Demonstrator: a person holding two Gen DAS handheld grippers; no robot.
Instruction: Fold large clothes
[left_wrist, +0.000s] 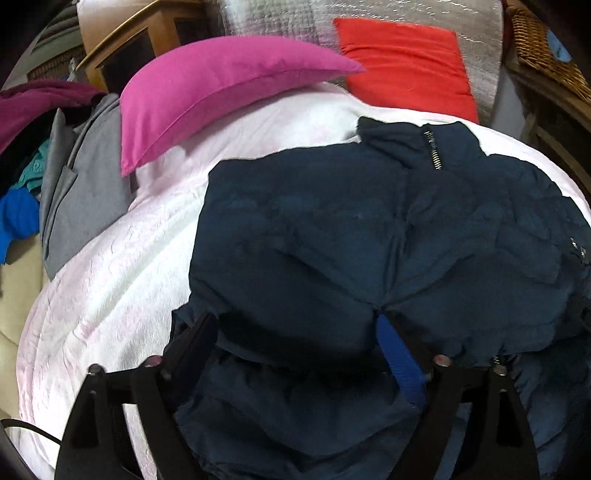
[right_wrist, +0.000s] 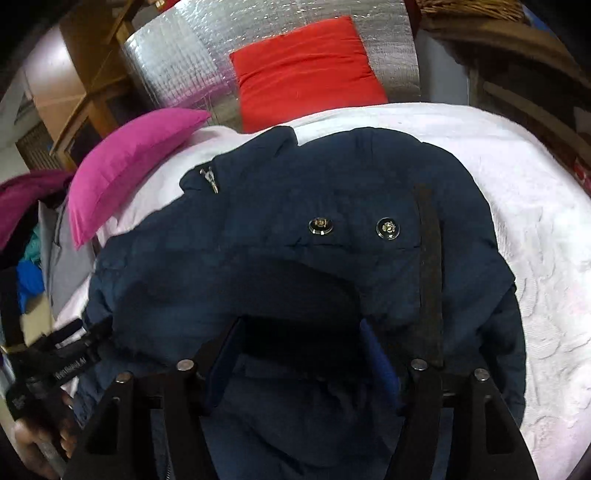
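Navy padded jacket (left_wrist: 369, 229) looks soft and bulky; both released grippers, left gripper (left_wrist: 295, 332) and right gripper (right_wrist: 299, 332), should pinch its hem.

Two black handheld grippers. Left gripper (left_wrist: 299, 354): angular black finger arms with cut-out windows, round silver pivot pins, one ribbed blue pad (left_wrist: 402, 365) showing, thin black cable trailing at near left. Right gripper (right_wrist: 299, 354): same black arms, silver pins, blue pads (right_wrist: 380, 365) on both inner faces. White lettering along the left gripper's body, unreadable.
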